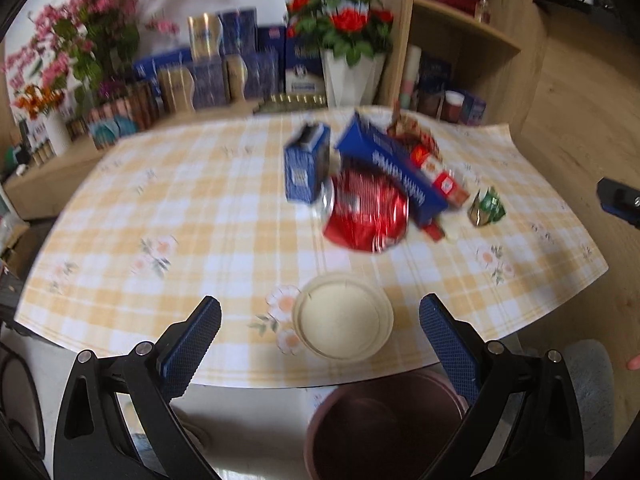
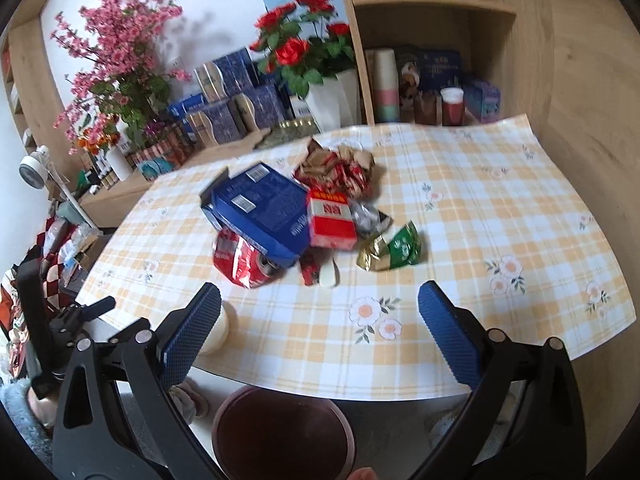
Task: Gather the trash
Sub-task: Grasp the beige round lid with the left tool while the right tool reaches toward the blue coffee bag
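Observation:
A pile of trash lies mid-table: a crushed red can (image 1: 366, 216) (image 2: 240, 258), a long blue box (image 1: 394, 168) (image 2: 260, 210), a small upright blue box (image 1: 306, 162), a red-and-white carton (image 2: 332, 220) (image 1: 438, 176), a green-gold wrapper (image 2: 390, 250) (image 1: 486, 208) and crumpled brown-red wrappers (image 2: 338, 168). A cream paper cup (image 1: 342, 316) (image 2: 218, 330) stands near the front edge, between my left gripper's fingers. My left gripper (image 1: 320, 334) is open and empty. My right gripper (image 2: 320, 332) is open and empty, short of the pile. A dark red bin (image 1: 384, 428) (image 2: 284, 436) stands below the table edge.
The table (image 2: 500, 208) has a yellow checked cloth. Behind it stand flower vases (image 2: 324, 104), blue boxes (image 2: 232, 80) and a wooden shelf unit (image 2: 432, 4) with cups. Clutter and a small fan (image 2: 34, 170) sit at the left.

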The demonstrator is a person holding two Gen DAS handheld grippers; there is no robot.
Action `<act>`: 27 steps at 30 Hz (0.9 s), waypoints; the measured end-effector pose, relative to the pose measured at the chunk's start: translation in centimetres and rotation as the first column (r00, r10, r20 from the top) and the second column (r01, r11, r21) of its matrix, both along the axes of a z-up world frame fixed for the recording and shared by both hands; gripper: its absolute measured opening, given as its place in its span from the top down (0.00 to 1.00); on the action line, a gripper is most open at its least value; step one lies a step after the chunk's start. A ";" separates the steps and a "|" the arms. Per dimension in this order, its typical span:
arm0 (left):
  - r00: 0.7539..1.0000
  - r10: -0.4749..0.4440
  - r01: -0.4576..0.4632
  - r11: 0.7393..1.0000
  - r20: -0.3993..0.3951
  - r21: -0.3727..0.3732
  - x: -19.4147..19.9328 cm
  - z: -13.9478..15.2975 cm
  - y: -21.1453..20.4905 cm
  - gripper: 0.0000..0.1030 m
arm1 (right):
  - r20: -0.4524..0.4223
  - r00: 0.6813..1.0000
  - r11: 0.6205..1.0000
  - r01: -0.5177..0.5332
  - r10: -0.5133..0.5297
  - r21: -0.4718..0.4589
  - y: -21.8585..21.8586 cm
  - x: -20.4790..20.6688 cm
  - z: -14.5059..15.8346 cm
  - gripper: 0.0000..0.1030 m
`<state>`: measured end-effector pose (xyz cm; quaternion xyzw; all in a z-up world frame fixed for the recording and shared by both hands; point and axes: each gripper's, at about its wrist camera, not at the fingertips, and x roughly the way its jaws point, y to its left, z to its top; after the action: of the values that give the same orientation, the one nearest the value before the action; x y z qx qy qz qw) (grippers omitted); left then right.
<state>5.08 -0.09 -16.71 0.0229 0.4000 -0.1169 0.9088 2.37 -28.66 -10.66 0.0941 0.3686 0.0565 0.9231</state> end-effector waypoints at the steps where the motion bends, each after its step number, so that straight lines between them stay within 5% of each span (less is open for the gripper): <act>1: 1.000 -0.007 0.007 1.000 -0.013 0.002 0.3 -0.7 -0.3 0.06 | -0.007 1.000 1.000 0.001 -0.001 -0.006 0.0 0.2 -0.3 0.05; 8: 0.993 -0.082 0.088 0.993 -0.083 0.075 2.3 -5.0 -3.7 0.06 | -0.036 0.999 0.999 -0.006 0.005 -0.036 0.0 1.7 -1.7 0.05; 21: 0.989 -0.106 0.127 0.967 -0.105 0.221 4.3 -8.4 -5.6 0.06 | -0.111 0.993 0.986 -0.051 0.033 -0.160 0.8 4.3 -4.2 0.06; 27: 0.989 -0.056 0.078 0.984 -0.136 0.158 5.3 -8.1 -4.2 0.17 | -0.067 0.991 0.956 -0.132 0.118 -0.263 3.2 5.6 -4.1 0.06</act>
<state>10.38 -4.25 -24.82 0.1030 0.4662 -0.1155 0.8711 7.99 -25.50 -14.80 -0.0530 0.4014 0.0625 0.9122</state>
